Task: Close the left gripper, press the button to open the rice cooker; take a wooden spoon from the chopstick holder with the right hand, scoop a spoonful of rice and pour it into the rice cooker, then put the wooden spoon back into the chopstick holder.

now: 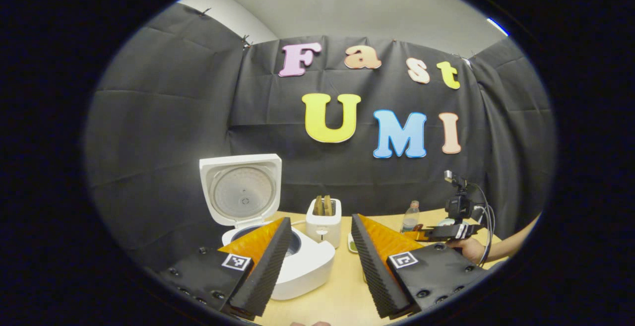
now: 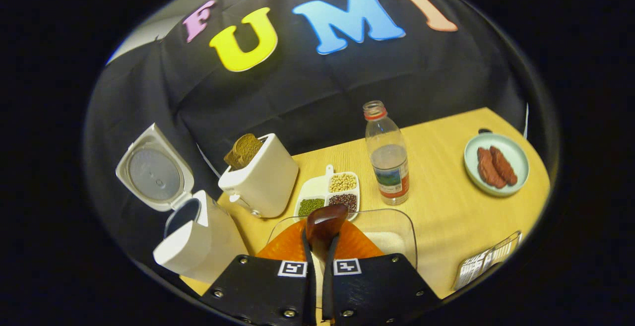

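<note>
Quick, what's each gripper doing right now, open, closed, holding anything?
Left gripper: open, holding nothing.
Right gripper: shut on the wooden spoon, above the rice container.

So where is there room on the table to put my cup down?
There is bare table between the water bottle and the sausage plate, and in front of them. It is crowded from the rice cooker past the toaster to the bean dish and clear container.
</note>
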Action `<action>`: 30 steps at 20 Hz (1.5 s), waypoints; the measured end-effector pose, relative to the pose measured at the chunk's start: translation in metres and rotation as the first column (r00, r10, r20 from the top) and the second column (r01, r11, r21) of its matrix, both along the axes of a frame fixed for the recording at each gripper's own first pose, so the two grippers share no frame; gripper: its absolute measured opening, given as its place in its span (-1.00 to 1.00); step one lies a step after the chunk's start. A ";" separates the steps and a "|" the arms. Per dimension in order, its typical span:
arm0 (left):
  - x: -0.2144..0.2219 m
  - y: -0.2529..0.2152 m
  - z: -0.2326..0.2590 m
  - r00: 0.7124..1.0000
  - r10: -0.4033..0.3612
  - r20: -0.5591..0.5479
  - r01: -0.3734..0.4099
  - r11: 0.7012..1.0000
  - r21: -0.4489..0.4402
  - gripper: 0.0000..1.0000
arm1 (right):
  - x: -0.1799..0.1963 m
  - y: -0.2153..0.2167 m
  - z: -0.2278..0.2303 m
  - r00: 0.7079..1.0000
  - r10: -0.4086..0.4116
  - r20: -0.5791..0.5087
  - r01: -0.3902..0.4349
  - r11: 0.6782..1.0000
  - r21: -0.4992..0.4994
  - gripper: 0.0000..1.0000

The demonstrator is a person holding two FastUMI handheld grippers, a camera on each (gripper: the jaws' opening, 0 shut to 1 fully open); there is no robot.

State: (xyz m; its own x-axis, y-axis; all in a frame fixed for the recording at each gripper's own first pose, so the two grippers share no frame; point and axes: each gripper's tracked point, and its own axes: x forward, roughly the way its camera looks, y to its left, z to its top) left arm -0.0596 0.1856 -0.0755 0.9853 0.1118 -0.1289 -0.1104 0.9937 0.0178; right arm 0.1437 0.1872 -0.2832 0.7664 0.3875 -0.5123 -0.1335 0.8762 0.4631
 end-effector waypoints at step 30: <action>-0.018 0.042 0.011 0.998 -0.058 0.039 0.059 0.997 -0.042 0.71 | 0.002 0.090 0.202 0.999 -0.047 0.020 0.020 0.713 0.701 -0.90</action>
State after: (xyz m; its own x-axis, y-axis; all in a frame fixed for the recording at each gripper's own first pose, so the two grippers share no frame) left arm -0.0775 0.2273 -0.0650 0.9943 0.0491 -0.0946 -0.0520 0.9982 -0.0282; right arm 0.1455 0.2770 -0.0814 0.7973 0.5984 -0.0787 -0.1377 0.3074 0.9416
